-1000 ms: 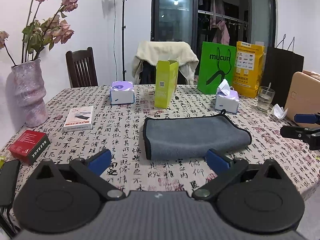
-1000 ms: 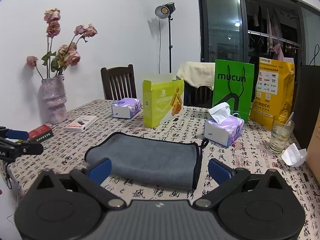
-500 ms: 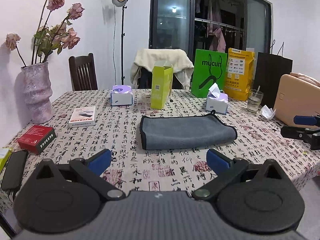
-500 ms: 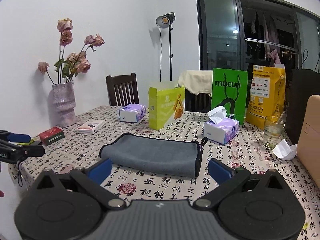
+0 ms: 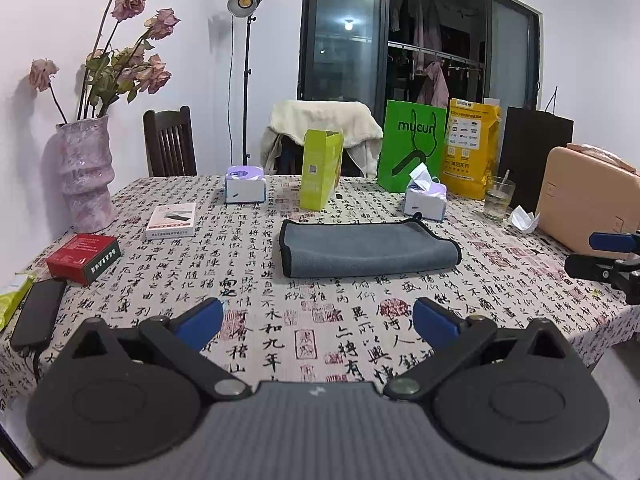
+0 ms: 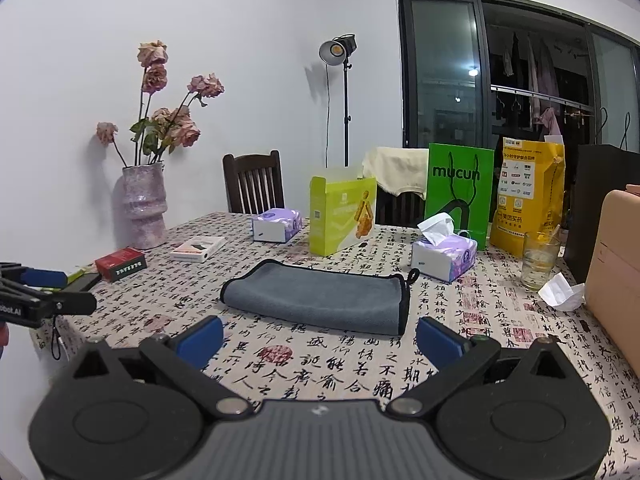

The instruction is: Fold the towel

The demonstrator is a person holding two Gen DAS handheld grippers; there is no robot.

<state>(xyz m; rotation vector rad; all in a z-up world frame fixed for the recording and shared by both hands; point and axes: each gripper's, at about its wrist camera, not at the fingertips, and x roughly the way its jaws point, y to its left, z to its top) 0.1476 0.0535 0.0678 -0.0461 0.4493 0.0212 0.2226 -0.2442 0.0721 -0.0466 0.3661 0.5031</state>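
A grey towel (image 5: 366,246) with black trim lies folded flat in the middle of the table; it also shows in the right wrist view (image 6: 320,296). My left gripper (image 5: 318,322) is open and empty, held back from the towel near the table's front edge. My right gripper (image 6: 320,340) is open and empty, also back from the towel. The right gripper shows at the right edge of the left wrist view (image 5: 604,254). The left gripper shows at the left edge of the right wrist view (image 6: 44,292).
On the printed tablecloth (image 5: 256,332) stand two tissue boxes (image 5: 245,184) (image 5: 425,196), a lime carton (image 5: 322,168), a green bag (image 5: 412,146), a yellow bag (image 5: 472,148), a glass (image 5: 497,198), a pink case (image 5: 588,204), a vase (image 5: 85,172), a red box (image 5: 83,258), a phone (image 5: 38,312).
Both grippers have pulled back and up from the towel, so it looks smaller and farther away. The towel has not moved.
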